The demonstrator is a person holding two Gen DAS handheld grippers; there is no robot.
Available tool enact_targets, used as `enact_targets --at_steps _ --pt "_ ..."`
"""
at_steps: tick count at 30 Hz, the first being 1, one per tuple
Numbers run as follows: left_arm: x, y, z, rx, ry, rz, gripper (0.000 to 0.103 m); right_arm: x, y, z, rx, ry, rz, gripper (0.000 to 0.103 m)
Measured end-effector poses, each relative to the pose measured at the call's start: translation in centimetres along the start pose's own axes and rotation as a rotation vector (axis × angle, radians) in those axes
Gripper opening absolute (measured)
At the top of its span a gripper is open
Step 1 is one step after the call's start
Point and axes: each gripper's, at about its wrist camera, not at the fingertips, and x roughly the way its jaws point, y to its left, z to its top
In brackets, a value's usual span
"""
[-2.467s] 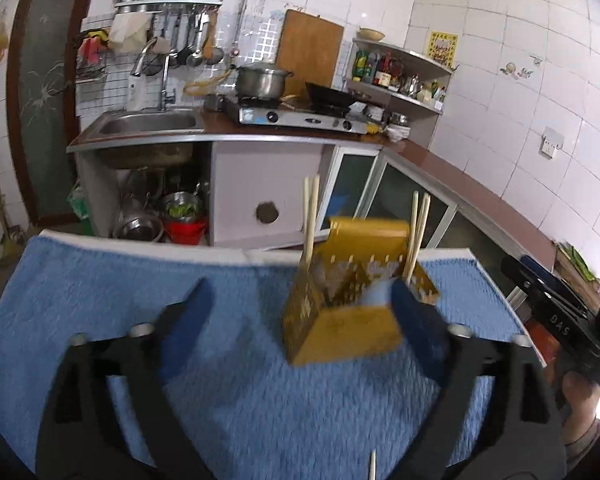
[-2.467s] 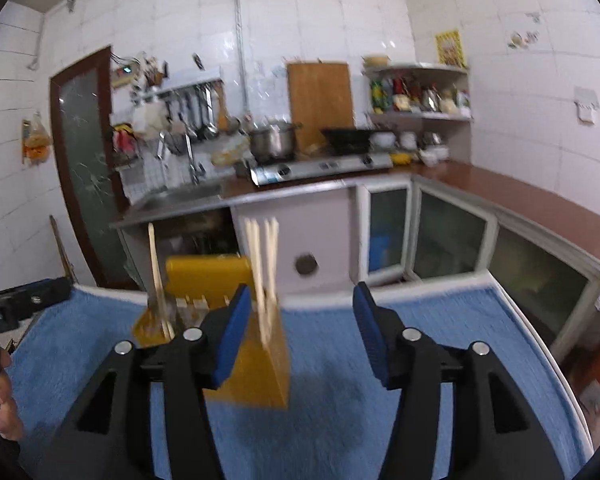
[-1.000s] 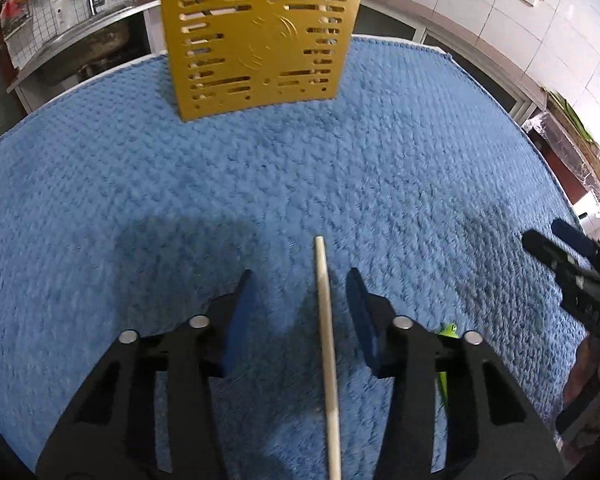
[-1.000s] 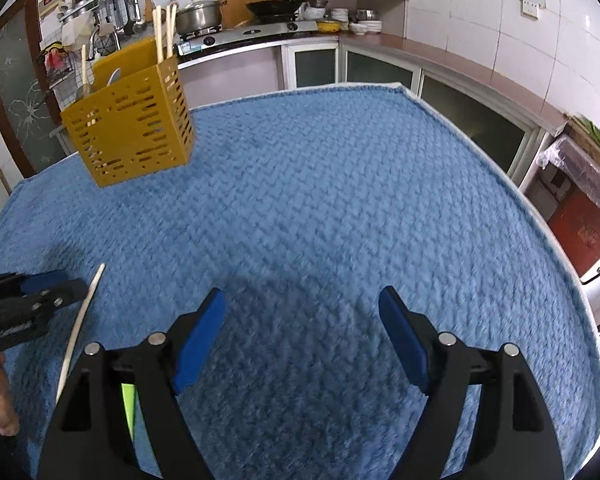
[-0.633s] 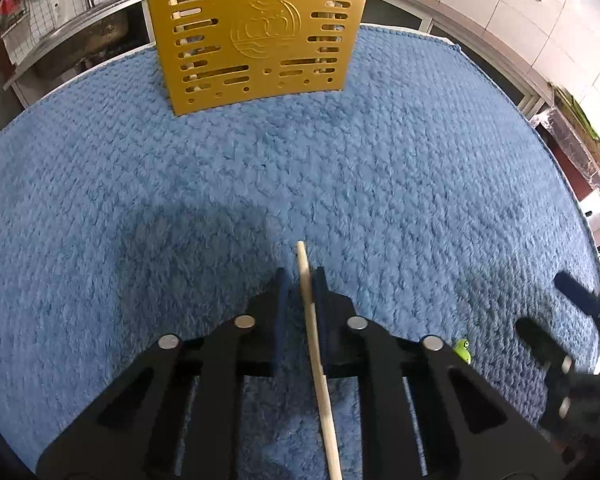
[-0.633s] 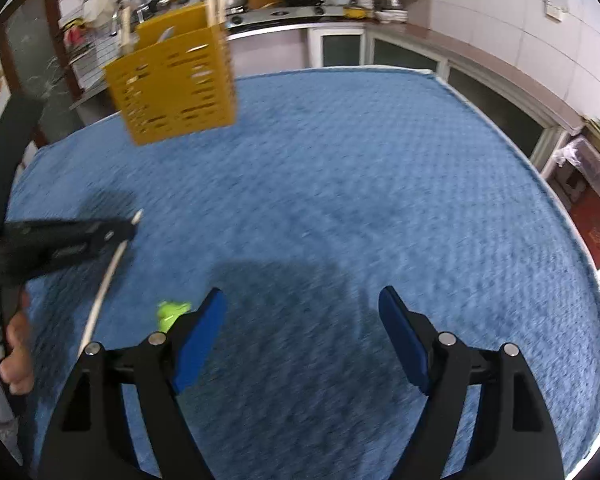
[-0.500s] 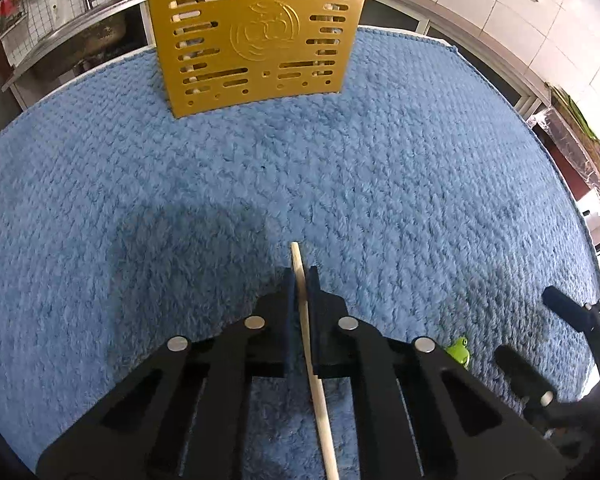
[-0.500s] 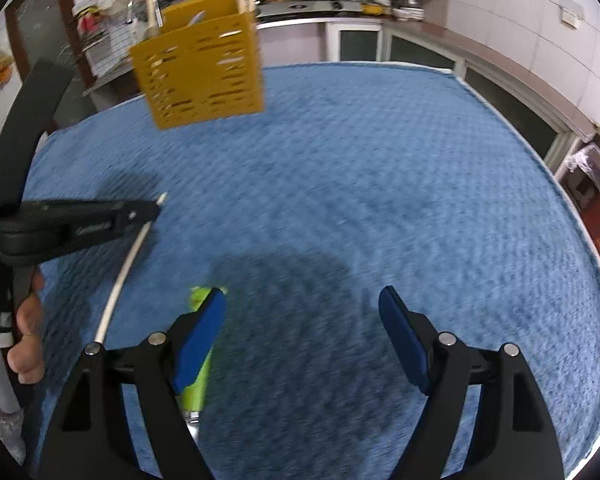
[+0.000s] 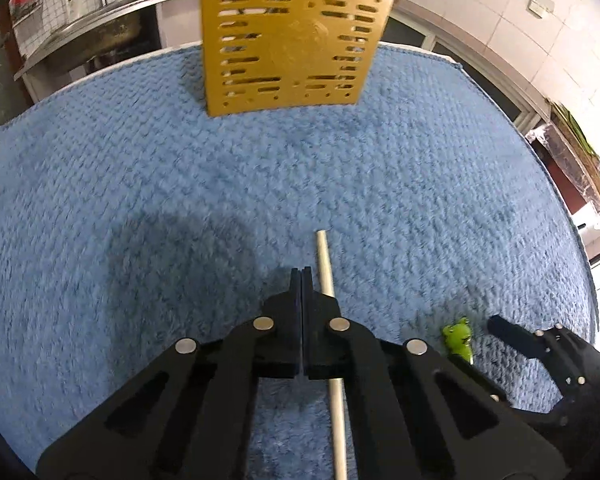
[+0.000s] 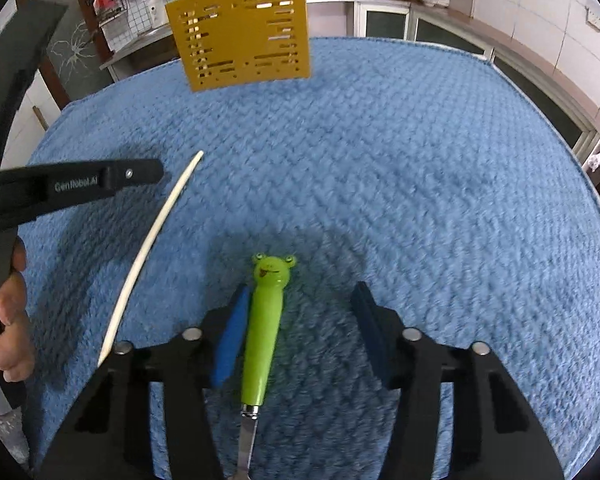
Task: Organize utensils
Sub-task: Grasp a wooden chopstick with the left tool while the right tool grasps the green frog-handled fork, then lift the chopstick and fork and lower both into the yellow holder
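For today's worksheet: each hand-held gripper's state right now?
Left hand-held gripper: shut, empty; pale wooden chopstick beside it.
Right hand-held gripper: open, just closing around green frog-handled utensil.

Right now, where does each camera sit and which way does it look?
Left wrist: rides the left gripper, looks down over its shut jaws at the chopstick and yellow holder.
Right wrist: rides the right gripper, its jaws have just been closing around the frog-handled utensil; the left gripper and a hand show.
Both share: blue cloth, holder, chopstick, utensil.

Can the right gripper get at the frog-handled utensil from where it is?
Probably yes: the green frog handle already lies between the right gripper's jaws, which have just been closing; nothing on the blue towel blocks it.
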Motion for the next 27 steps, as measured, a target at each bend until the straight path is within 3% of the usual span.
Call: enact_targets --at_steps 2,4,5,27 --pt "0.2 -0.4 0.2 0.009 0.009 -0.002 0.0 0.2 0.2 0.0 -0.013 0.0 -0.011 0.044" --pt "0.5 -0.4 0.4 0.0 0.021 -0.009 0.0 0.2 0.1 0.1 -0.015 -0.011 -0.019 0.033" --pt "0.8 -0.4 0.5 -0.004 0.031 -0.015 0.0 0.2 0.0 0.2 -0.014 -0.013 -0.017 0.022" --pt "2.2 -2.2 1.7 0.039 0.065 0.009 0.0 0.1 -2.9 0.8 0.011 0.004 0.005 0.02"
